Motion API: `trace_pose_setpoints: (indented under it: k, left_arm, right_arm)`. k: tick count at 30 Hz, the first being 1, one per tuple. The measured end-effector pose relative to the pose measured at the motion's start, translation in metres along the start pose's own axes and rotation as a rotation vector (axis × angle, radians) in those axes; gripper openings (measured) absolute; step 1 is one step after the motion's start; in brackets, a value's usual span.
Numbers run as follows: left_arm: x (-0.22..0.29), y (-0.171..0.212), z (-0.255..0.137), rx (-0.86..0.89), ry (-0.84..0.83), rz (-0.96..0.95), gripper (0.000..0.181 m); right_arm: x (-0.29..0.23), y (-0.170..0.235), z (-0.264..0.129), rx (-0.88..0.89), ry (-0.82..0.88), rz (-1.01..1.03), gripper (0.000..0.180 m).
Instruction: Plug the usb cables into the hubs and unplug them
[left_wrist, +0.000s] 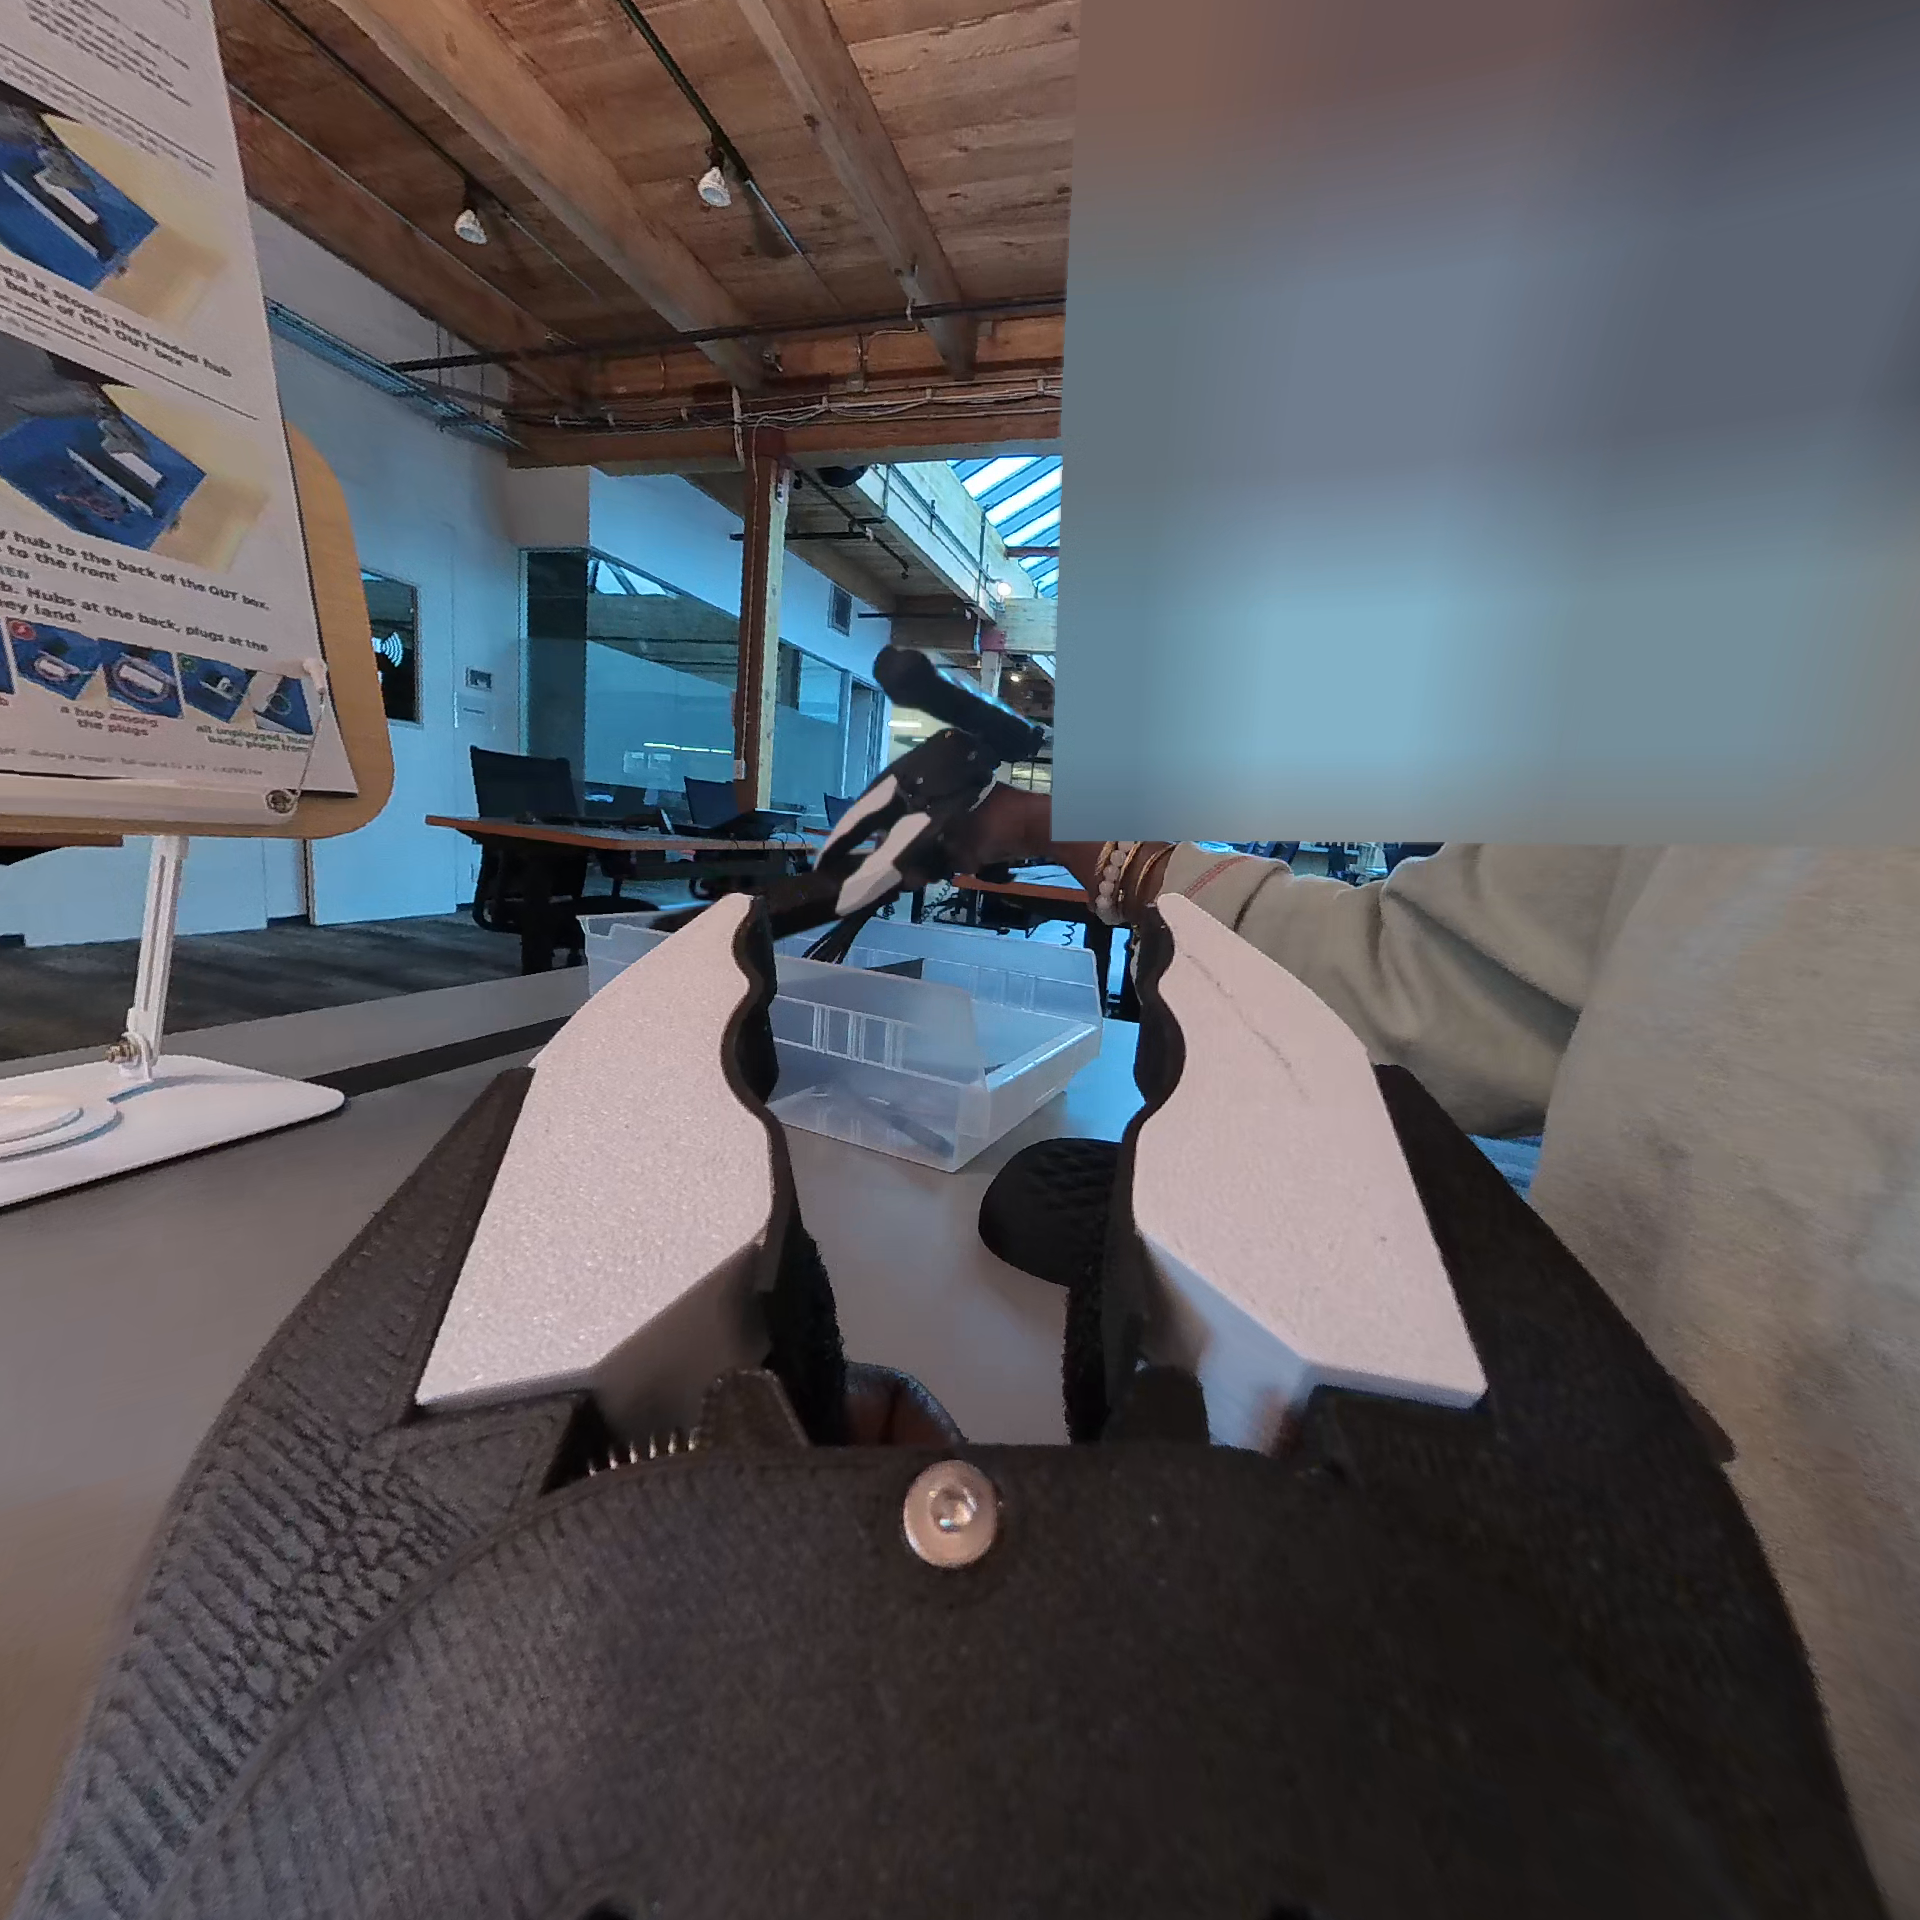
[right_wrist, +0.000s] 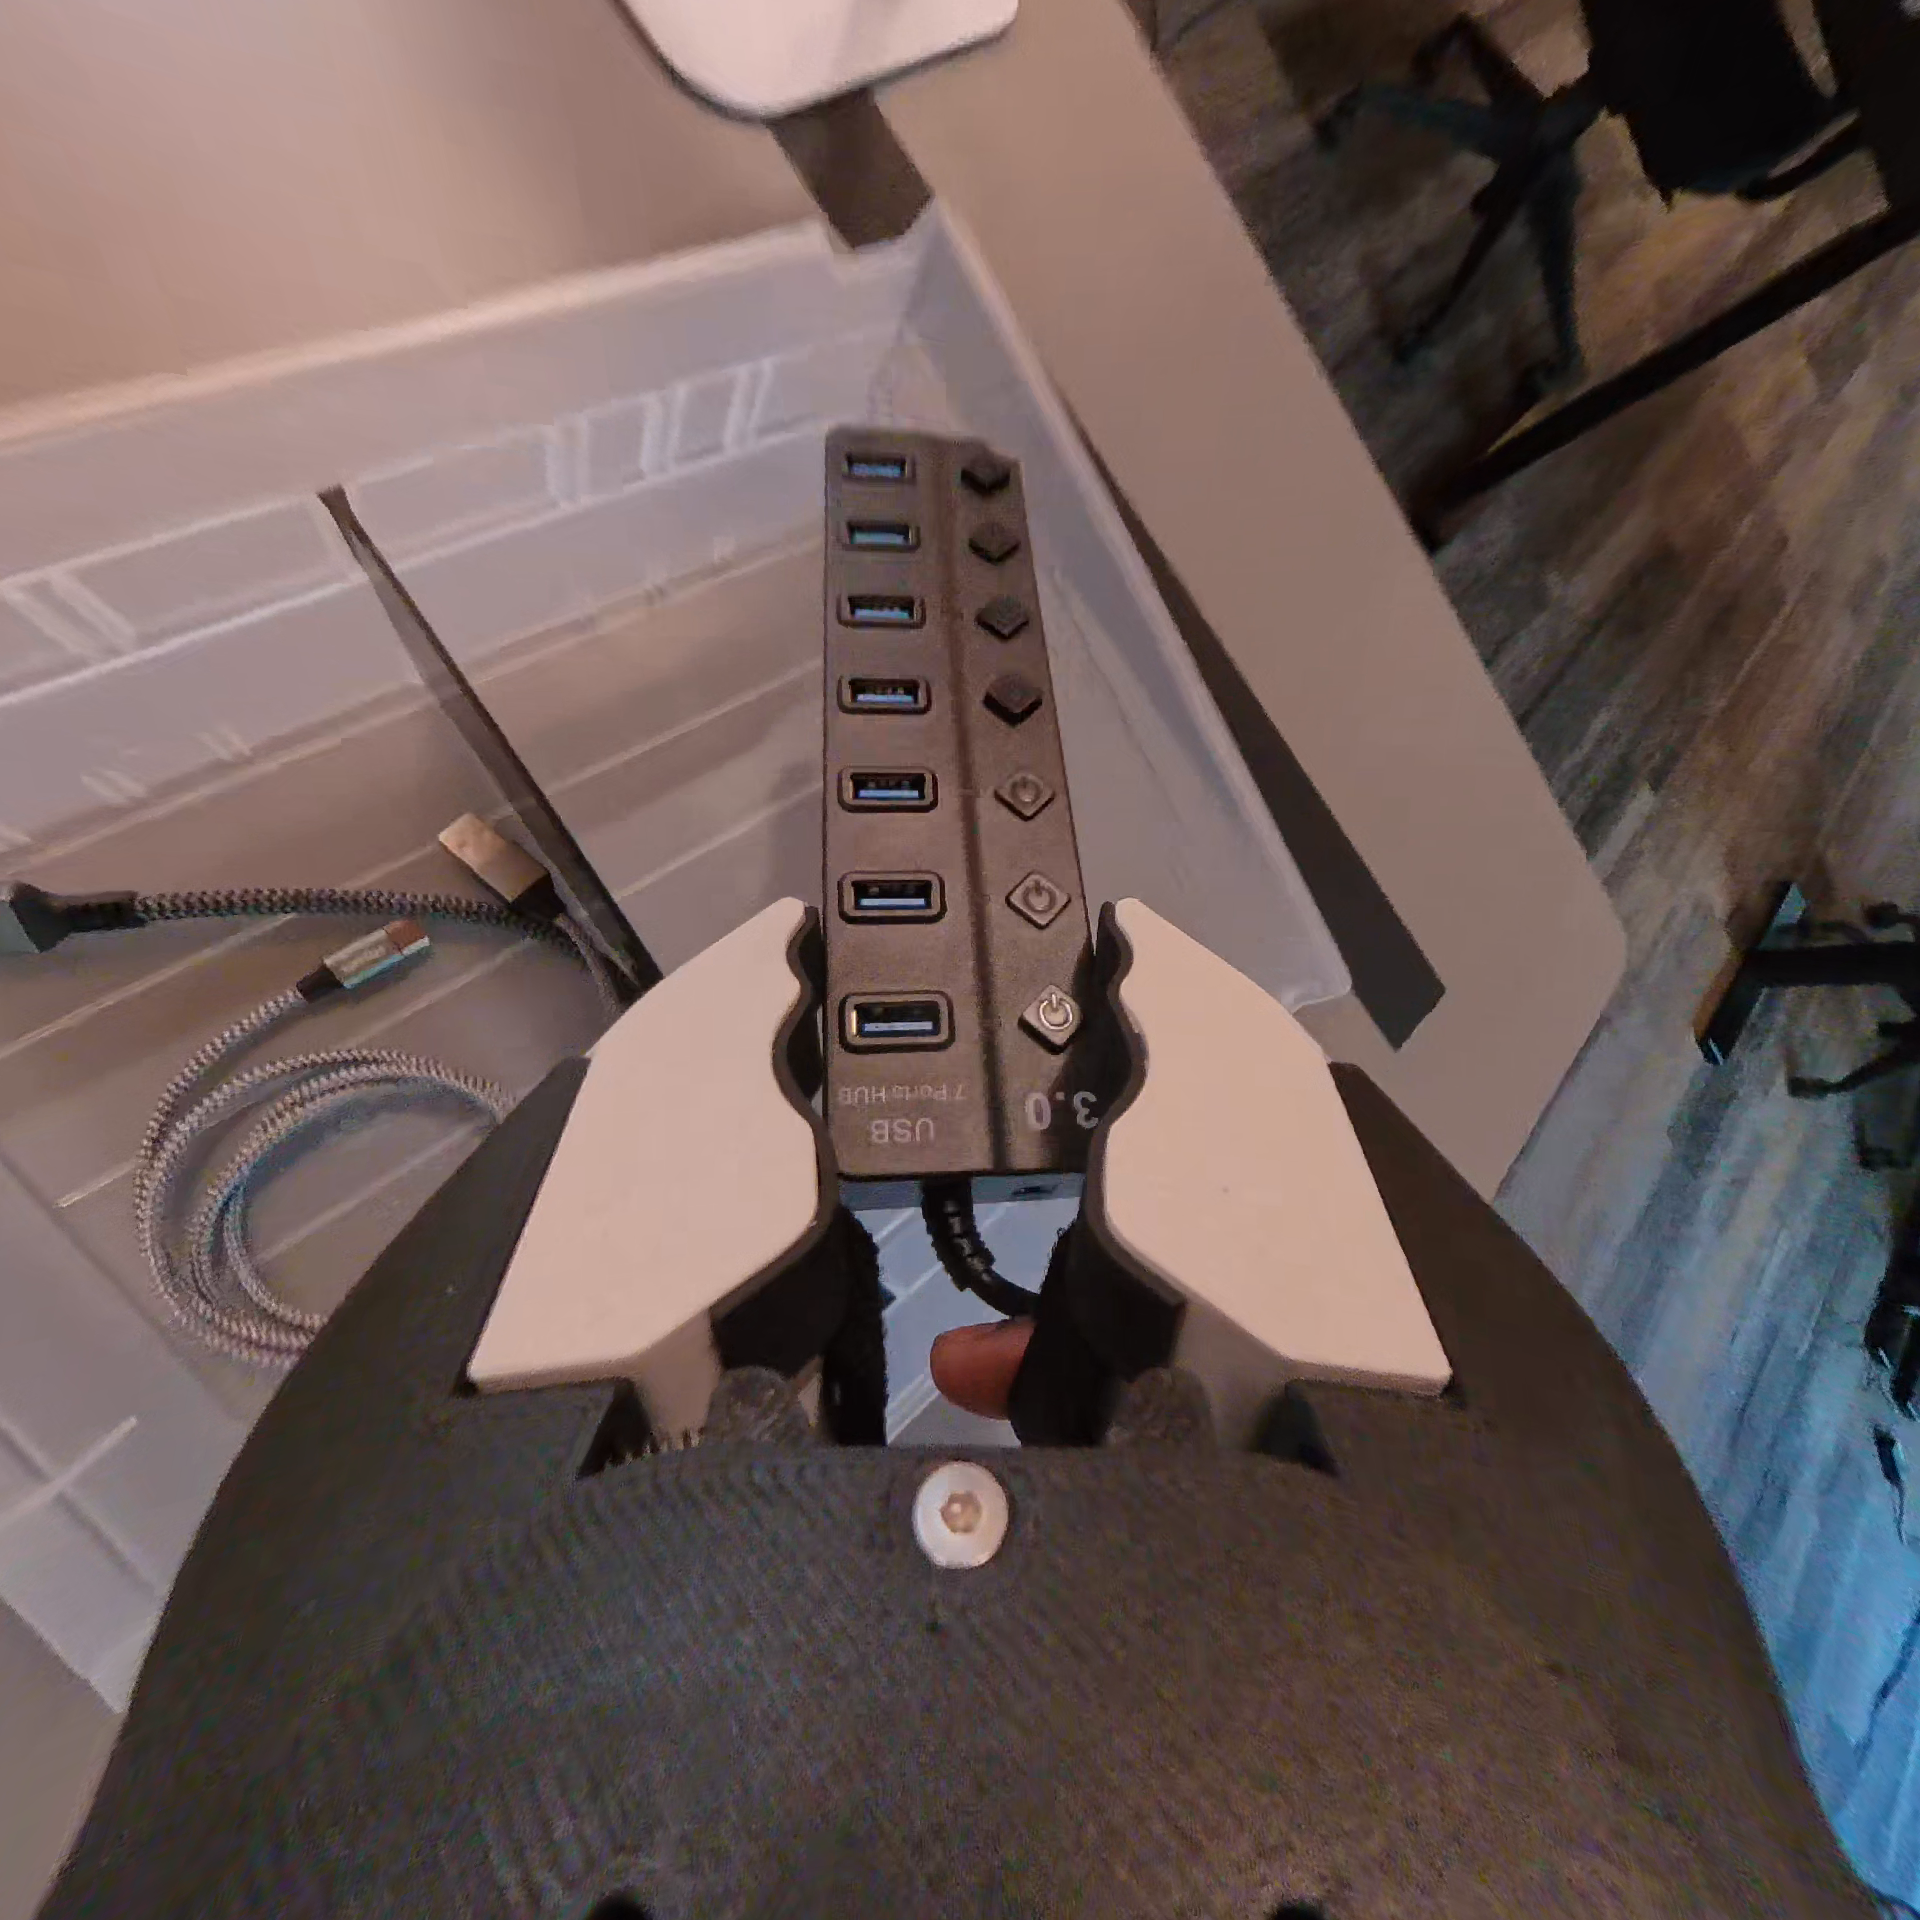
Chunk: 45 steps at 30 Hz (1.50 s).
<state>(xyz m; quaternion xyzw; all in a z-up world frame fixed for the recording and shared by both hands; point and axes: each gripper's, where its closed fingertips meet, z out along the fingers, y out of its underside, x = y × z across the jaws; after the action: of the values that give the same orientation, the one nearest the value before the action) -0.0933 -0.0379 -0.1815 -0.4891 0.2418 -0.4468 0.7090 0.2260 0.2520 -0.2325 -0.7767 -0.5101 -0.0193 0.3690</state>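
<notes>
My right gripper (right_wrist: 956, 914) is shut on the near end of a long black USB hub (right_wrist: 935, 675) with a row of empty ports and buttons. It holds the hub above a clear plastic bin (right_wrist: 520, 343). Its own black cord (right_wrist: 966, 1236) hangs down between the fingers. Braided grey USB cables (right_wrist: 291, 1195) lie loose in the bin's left compartment, with two plugs (right_wrist: 488, 852) free. My left gripper (left_wrist: 956, 935) is open and empty, low over the grey table (left_wrist: 208, 1299), short of the bin (left_wrist: 935, 1049). The right gripper (left_wrist: 883, 847) shows beyond it, over the bin.
A black divider (right_wrist: 468, 727) splits the bin. A paper sheet on a white stand (left_wrist: 156, 1091) stands at the table's left. A person's grey sleeve (left_wrist: 1455, 956) fills the right. A dark rounded object (left_wrist: 1049, 1205) lies near my right finger. The table edge and floor (right_wrist: 1662, 727) are right of the bin.
</notes>
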Motion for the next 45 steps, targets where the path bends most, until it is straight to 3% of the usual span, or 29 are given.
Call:
trace_pose_setpoints:
  k: [7, 15, 24, 30, 34, 40, 45]
  left_arm:
    - [0.000, 0.001, 0.000, -0.008, 0.005, -0.002, 0.067]
    - [-0.001, 0.002, 0.000, -0.013, 0.001, -0.001, 0.067]
    - [0.000, 0.007, 0.001, -0.039, 0.000, 0.007, 0.066]
    - [-0.001, 0.013, 0.002, -0.073, 0.002, 0.020, 0.066]
    - [-0.001, 0.017, 0.004, -0.092, 0.003, 0.020, 0.067]
    - [0.003, 0.018, 0.007, -0.117, 0.004, 0.047, 0.066]
    - [-0.001, -0.015, 0.002, -0.201, -0.054, 0.025, 0.065]
  right_arm:
    - [-0.014, 0.029, 0.031, -0.195, -0.077, -0.167, 0.051]
    - [-0.005, 0.033, 0.034, -0.232, -0.087, -0.023, 0.059]
    - [0.000, -0.024, -0.030, 0.055, 0.105, 0.155, 0.076]
    - [-0.083, -0.101, -0.100, 0.560, 0.049, 0.282, 0.110]
    - [-0.142, -0.111, -0.113, 0.730, 0.100, 0.284, 0.131]
    - [-0.193, -0.103, -0.105, 1.046, 0.405, 0.335, 0.103]
    - [-0.227, -0.112, -0.077, 1.042, 0.262, 0.362, 0.106]
